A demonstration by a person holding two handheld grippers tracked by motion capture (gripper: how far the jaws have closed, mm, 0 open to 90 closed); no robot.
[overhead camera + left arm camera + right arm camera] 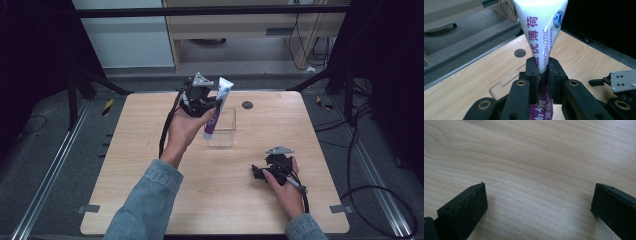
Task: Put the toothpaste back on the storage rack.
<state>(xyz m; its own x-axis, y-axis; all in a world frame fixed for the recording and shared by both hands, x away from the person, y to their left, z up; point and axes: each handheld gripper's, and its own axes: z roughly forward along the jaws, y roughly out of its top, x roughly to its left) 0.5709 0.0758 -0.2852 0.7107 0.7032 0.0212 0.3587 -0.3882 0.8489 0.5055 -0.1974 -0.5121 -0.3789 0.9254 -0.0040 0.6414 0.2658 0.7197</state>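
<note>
A: What am I looking at, biggest first?

B: I see the wooden table (150, 175), pale grain, with a small dark round hole (247, 105) near its far edge. Mid-table sits a clear plastic box (223, 135), open on top.

A: The tube?

B: The toothpaste tube (216, 108) is off the table, lifted over the box's left side, tilted, flat white end up and purple end down.

A: Left gripper?

B: The left gripper (543, 68) is clenched on the tube around its middle, pads pressing both sides. In its own view the white end fans out above the jaws.

A: Right?

B: The right gripper (259, 172) rests low at the table's near right, well apart from the box. Jaws spread wide, bare wood between them.
</note>
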